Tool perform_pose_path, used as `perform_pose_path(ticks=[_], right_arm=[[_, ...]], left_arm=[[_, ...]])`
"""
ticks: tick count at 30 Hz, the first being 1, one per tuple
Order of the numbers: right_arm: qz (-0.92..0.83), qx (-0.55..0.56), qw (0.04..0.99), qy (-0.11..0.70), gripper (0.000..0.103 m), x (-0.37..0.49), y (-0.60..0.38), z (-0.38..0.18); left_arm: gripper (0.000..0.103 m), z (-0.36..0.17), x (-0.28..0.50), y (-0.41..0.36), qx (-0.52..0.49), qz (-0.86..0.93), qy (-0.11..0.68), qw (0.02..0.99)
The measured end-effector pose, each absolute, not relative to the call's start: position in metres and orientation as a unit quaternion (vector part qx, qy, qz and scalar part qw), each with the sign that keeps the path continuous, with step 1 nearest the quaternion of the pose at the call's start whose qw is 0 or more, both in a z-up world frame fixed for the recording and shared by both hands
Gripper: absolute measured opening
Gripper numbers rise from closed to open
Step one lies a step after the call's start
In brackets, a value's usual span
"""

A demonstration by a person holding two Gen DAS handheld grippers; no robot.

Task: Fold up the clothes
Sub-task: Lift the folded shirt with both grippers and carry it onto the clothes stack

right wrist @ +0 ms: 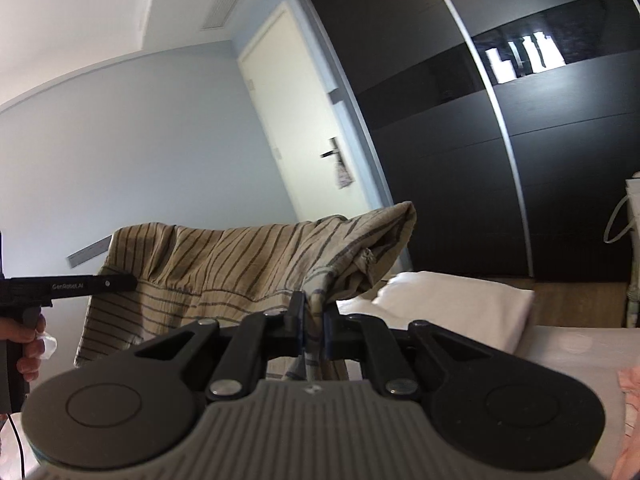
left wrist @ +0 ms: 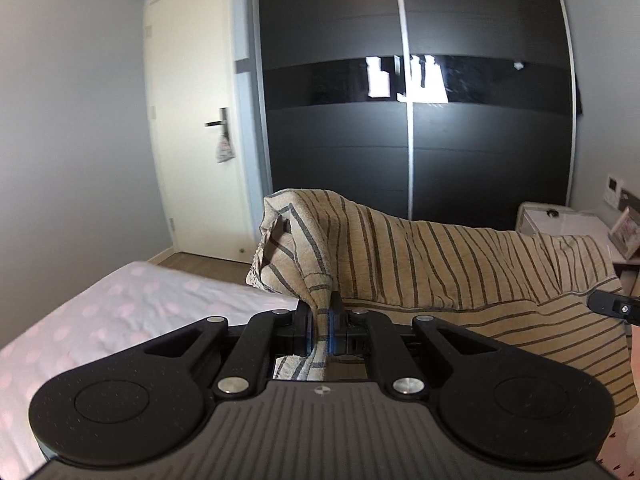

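A beige garment with dark stripes (left wrist: 432,264) hangs stretched in the air between my two grippers, above the bed. My left gripper (left wrist: 320,312) is shut on one bunched corner of it, the cloth pinched between the blue pads and trailing down behind them. In the right wrist view the same striped garment (right wrist: 224,264) spreads to the left, and my right gripper (right wrist: 314,320) is shut on its other corner. The tip of the right gripper (left wrist: 616,308) shows at the right edge of the left wrist view. The left gripper (right wrist: 72,284) and the hand holding it appear at the left edge of the right wrist view.
Below lies a bed with a pale dotted sheet (left wrist: 120,312) and a white pillow (right wrist: 452,304). A dark sliding wardrobe (left wrist: 412,92) fills the far wall beside a white door (left wrist: 196,120). A white nightstand (left wrist: 560,220) stands at the right. Pink cloth (right wrist: 628,392) lies at the right edge.
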State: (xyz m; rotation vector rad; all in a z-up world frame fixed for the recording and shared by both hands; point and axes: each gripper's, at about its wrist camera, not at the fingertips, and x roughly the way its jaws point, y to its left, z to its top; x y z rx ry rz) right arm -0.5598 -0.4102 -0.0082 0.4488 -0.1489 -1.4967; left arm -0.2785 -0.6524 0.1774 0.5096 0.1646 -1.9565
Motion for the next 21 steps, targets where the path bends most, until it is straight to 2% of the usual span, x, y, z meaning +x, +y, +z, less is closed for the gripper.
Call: perform_pose_path(ticks=[13,21], right_arm=[[-0.718,0.256,0.647,-0.026,0.011,-0.581,-0.476,-0.059],[-0.719,0.297,0.628,0.003,0.011,-0.601,-0.511,-0.099]], left_arm=[[0.005,0.112,-0.36,-0.776,0.317,-0.826,0.06,0.462],[0.005,0.065,-0.366,-0.829,0.345,-0.82,0.101,0.445]])
